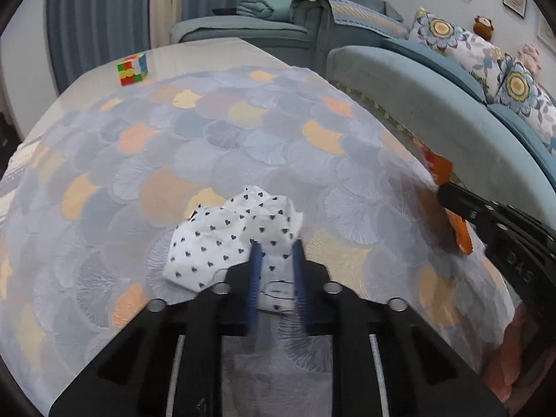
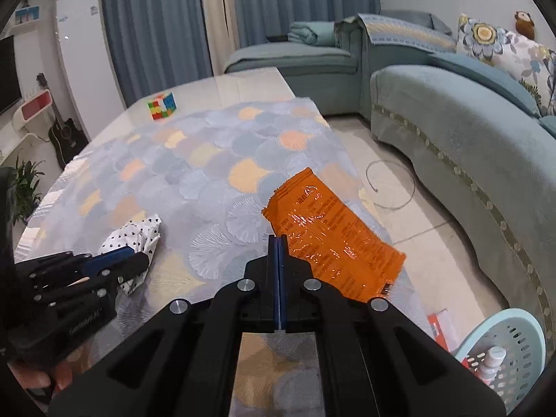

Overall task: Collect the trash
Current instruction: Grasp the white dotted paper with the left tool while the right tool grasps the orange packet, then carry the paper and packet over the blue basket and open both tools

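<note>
A crumpled white paper with black hearts (image 1: pixel 222 239) lies on the patterned tablecloth (image 1: pixel 243 132). My left gripper (image 1: pixel 277 248) has its blue pads pressed on the paper's near edge. In the right wrist view the same paper (image 2: pixel 139 232) and left gripper (image 2: pixel 137 259) sit at the lower left. My right gripper (image 2: pixel 278 239) is shut on the near corner of an orange plastic wrapper (image 2: pixel 330 239), which is lifted off the cloth near the table's right edge. The left wrist view shows that wrapper (image 1: pixel 462 234) and the right gripper (image 1: pixel 446 194) at the right.
A colour cube (image 2: pixel 162 105) stands on the bare far part of the table. On the floor to the right are a light-blue basket (image 2: pixel 514 333) holding a bottle, an orange box (image 2: pixel 439 325) and a loose cable (image 2: pixel 392 184). A teal sofa (image 2: pixel 451 132) runs along the right.
</note>
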